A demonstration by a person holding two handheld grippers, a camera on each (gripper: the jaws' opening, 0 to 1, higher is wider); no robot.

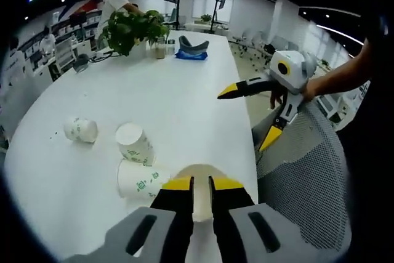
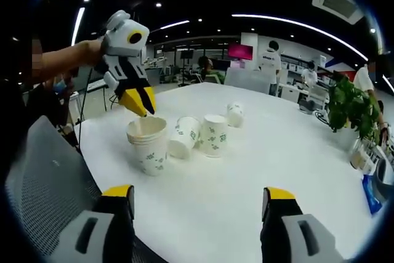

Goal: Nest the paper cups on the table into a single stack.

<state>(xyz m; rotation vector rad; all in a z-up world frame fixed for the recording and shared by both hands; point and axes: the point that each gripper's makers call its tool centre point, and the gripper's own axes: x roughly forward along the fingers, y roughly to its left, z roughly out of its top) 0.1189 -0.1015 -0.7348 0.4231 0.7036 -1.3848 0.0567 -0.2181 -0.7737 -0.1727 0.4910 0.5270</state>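
White worktop [image 2: 258, 170] carries the cups. In the right gripper view a stack [image 2: 148, 145] of nested cups stands upright at the near left; the left claw [image 2: 141, 103] hangs just above its rim, jaws pressed nearly together, nothing seen between them. Just right of the stack one cup [image 2: 184, 136] lies tipped, touching another [image 2: 213, 134]; a fourth [image 2: 235, 114] sits farther off. The right claw [image 2: 200, 201] is spread wide and empty. A plant [image 2: 346, 106] stands far right.

Open office w/ white table [image 2: 258, 170], grey mesh chair [image 2: 43, 177], potted plant [image 1: 129, 29], ceiling strip lights [image 2: 289, 23].
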